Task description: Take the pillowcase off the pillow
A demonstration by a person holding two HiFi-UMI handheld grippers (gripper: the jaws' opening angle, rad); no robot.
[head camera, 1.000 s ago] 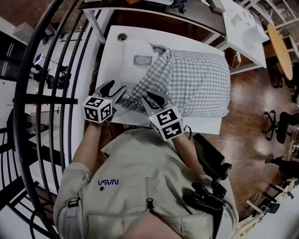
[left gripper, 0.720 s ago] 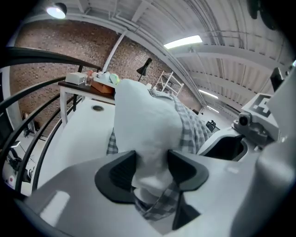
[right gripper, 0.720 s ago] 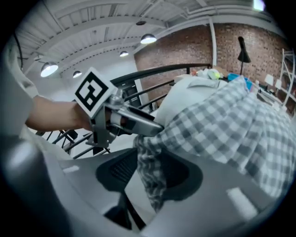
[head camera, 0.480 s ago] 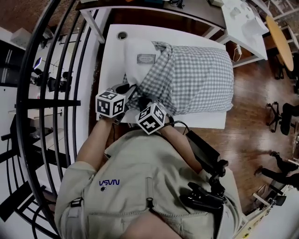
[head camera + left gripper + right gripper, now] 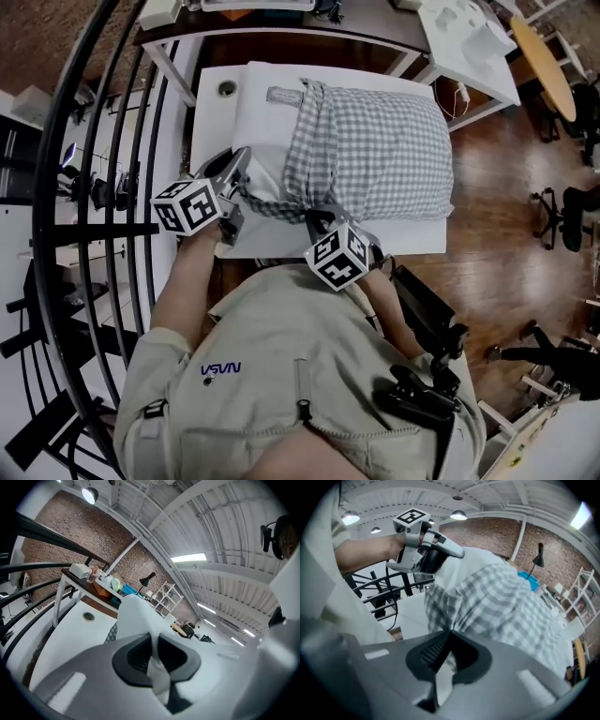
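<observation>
A pillow lies on the white table [image 5: 211,122]. Its blue-and-white checked pillowcase [image 5: 375,150] covers the right part, and the bare white pillow [image 5: 262,131] sticks out at the left end. My left gripper [image 5: 240,174] has just been closing and is shut on the white pillow's near corner; white fabric [image 5: 140,620] is pinched in the left gripper [image 5: 153,641]. My right gripper [image 5: 317,221] has also just been closing. It grips the pillowcase's bunched open edge, and checked cloth [image 5: 487,606] runs into the right gripper [image 5: 449,637].
A black railing [image 5: 103,187] curves along the table's left side. The table has a round cable hole [image 5: 226,88] at its far left corner. A second white table [image 5: 469,37], a round wooden table [image 5: 544,56] and office chairs [image 5: 562,216] stand to the right on wooden floor.
Both grippers went from open to shut on fabric. The left one lifted toward the left with the pillow's corner, the right one pulled the checked edge toward me. More white pillow shows.
</observation>
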